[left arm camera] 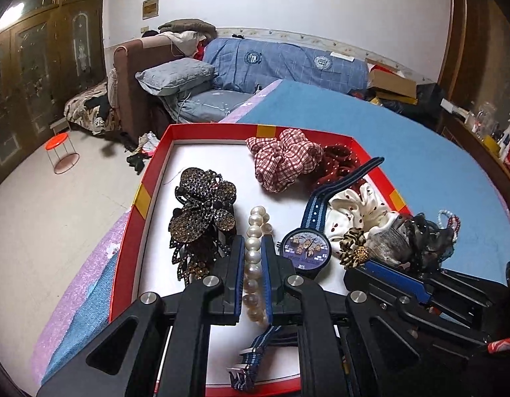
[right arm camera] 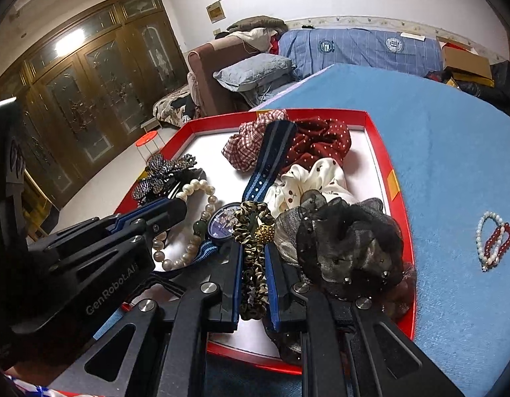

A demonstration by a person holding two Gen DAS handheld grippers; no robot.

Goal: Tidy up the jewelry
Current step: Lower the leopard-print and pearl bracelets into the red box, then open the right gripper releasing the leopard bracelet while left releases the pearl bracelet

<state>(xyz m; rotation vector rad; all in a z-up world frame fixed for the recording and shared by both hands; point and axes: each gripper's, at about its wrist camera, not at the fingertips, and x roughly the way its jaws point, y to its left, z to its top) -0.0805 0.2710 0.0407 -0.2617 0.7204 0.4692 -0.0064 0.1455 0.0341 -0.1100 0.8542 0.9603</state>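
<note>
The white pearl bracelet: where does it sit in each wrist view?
Left wrist view: the white pearl bracelet runs up the lower centre, between the left gripper's fingers.
Right wrist view: it loops at left centre, beside the left gripper's tip.
Shared landmark: the round blue-faced wristwatch, just right of the pearls.

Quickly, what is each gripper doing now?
Left gripper: shut on the pearl bracelet.
Right gripper: shut on the leopard scrunchie.
</note>
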